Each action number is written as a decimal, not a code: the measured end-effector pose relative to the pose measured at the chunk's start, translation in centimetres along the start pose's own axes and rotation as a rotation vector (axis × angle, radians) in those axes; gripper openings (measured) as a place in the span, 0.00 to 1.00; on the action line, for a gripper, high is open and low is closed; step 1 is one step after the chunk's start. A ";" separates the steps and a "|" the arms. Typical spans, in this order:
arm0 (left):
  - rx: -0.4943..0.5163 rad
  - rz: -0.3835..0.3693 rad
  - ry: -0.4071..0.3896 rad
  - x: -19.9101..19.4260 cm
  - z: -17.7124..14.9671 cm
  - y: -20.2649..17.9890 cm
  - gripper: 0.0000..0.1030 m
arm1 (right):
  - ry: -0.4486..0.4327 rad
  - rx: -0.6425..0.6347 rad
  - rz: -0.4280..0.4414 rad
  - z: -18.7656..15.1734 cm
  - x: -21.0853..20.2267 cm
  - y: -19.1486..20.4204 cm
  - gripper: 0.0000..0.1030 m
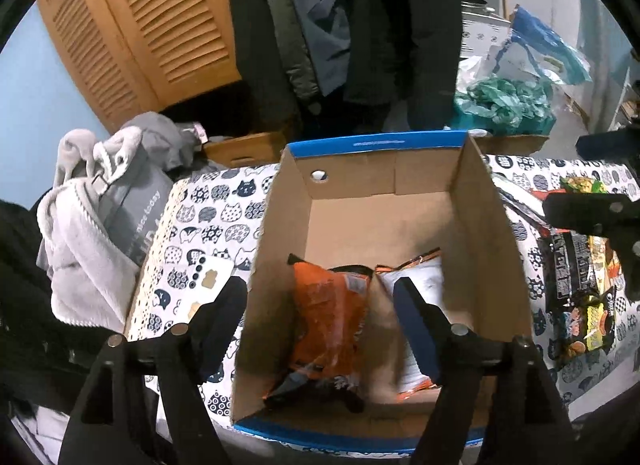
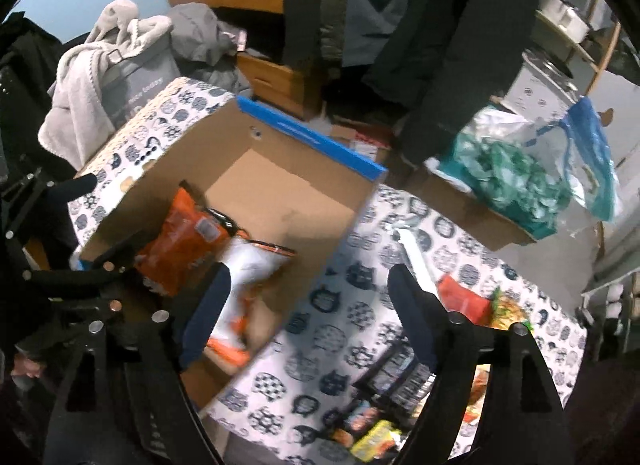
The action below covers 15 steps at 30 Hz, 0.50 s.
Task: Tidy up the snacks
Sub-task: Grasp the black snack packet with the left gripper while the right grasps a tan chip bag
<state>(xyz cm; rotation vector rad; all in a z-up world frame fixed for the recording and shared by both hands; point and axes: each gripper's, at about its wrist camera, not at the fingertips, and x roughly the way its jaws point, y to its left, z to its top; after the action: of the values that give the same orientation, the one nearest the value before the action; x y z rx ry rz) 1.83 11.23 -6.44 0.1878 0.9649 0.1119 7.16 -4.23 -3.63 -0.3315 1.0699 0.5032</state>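
Left gripper (image 1: 320, 301): jaws apart, nothing clamped; one finger outside the box wall, the other inside.
Right gripper (image 2: 308, 297): jaws wide apart, empty, over the box's edge.
Box: open brown cardboard box with blue rim (image 1: 376, 143) on cat-print cloth (image 2: 360, 305).
Orange snack bag (image 1: 326, 317): in the box, between the left fingers.
White snack bag (image 2: 250, 265): beside the orange one, blurred.
Loose snack packets (image 2: 376, 433): on the cloth below the right gripper.

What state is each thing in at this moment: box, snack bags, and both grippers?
Cardboard box: open-topped, upright on the cat-print cloth.
Orange bag: inside the box, not gripped.
White bag: inside the box beside the orange bag, not gripped.
Remaining snack packs: outside the box, on the cloth.
Left gripper: open, empty.
Right gripper: open, empty.
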 end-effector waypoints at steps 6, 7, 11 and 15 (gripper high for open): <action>0.037 -0.032 -0.005 -0.6 0.7 -2.1 0.78 | 0.011 0.037 -0.038 -2.3 -0.9 -3.3 0.80; 0.048 -0.035 -0.008 -0.7 0.8 -2.6 0.78 | 0.014 0.042 -0.049 -2.8 -1.0 -4.0 0.80; 0.090 -0.050 -0.008 -1.0 1.4 -4.8 0.78 | 0.026 0.068 -0.084 -4.5 -1.4 -6.4 0.80; 0.132 -0.087 -0.002 -1.3 2.0 -7.4 0.78 | 0.038 0.110 -0.111 -6.6 -1.9 -9.4 0.80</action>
<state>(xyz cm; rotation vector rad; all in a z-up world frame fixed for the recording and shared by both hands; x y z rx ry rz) 2.89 3.59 -5.82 0.2667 0.9778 -0.0323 6.64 -15.82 -4.70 -0.3023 1.1047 0.3386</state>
